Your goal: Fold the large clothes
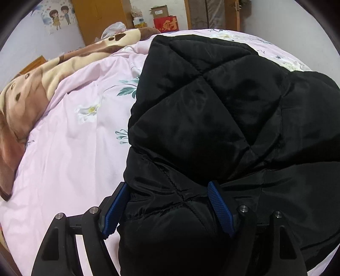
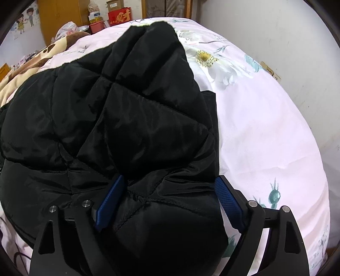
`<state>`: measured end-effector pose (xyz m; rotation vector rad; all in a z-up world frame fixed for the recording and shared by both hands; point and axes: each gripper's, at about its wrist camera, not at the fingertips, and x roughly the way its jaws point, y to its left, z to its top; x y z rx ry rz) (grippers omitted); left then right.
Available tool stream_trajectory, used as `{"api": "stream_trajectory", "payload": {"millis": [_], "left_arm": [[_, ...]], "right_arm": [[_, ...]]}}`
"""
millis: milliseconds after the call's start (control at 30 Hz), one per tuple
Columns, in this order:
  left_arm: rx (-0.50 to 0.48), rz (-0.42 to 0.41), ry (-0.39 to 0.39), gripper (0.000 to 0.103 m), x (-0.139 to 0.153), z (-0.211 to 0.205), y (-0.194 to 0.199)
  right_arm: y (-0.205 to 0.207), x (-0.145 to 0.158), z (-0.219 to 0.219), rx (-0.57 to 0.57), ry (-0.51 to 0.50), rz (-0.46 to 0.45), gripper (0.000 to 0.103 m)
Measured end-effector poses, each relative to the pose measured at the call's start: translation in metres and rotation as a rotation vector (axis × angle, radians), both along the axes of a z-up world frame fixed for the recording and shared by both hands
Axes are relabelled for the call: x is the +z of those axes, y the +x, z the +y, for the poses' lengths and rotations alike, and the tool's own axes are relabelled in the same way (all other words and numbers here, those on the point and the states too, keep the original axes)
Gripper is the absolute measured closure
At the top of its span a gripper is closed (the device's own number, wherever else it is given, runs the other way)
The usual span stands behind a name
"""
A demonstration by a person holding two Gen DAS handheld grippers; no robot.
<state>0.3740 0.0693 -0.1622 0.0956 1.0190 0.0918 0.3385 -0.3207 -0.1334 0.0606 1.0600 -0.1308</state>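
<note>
A black quilted padded jacket (image 1: 212, 110) lies on a pink flowered bed sheet (image 1: 68, 148). In the left wrist view my left gripper (image 1: 167, 189) stands with its blue pads (image 1: 220, 207) wide apart around a thick fold of the jacket's near edge; the padding fills the gap between them. In the right wrist view the jacket (image 2: 119, 102) fills the left and middle. My right gripper (image 2: 170, 182) likewise has its blue pads (image 2: 228, 201) spread around a puffy fold at the jacket's right near corner.
A brown and cream blanket (image 1: 38, 78) lies bunched along the bed's far left. Beyond the bed stand a wooden wardrobe (image 1: 97, 19), a red box (image 1: 166, 23) and cardboard boxes. A white wall (image 2: 286, 53) runs close along the bed's right side.
</note>
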Motion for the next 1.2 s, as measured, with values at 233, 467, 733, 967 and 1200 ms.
{"api": "stream_trajectory", "payload": {"millis": [233, 467, 733, 967, 1200], "left_arm": [[-0.030, 0.035, -0.123, 0.022, 0.018, 0.031, 0.003], [-0.054, 0.055, -0.188, 0.017, 0.034, 0.057, 0.006], [-0.067, 0.115, -0.398, 0.012, 0.033, 0.075, 0.021], [-0.101, 0.172, -0.412, 0.012, 0.018, 0.075, 0.035], [-0.102, 0.214, -0.456, 0.009, 0.003, 0.077, 0.042]], "right_arm": [[-0.021, 0.025, -0.007, -0.003, 0.028, -0.047, 0.017], [-0.035, 0.051, -0.024, 0.002, 0.023, -0.079, 0.016], [-0.020, 0.054, -0.036, -0.012, 0.129, -0.062, 0.016], [-0.020, 0.045, -0.039, 0.014, 0.175, -0.044, 0.016], [-0.009, 0.032, -0.048, 0.005, 0.279, -0.024, 0.016]]}}
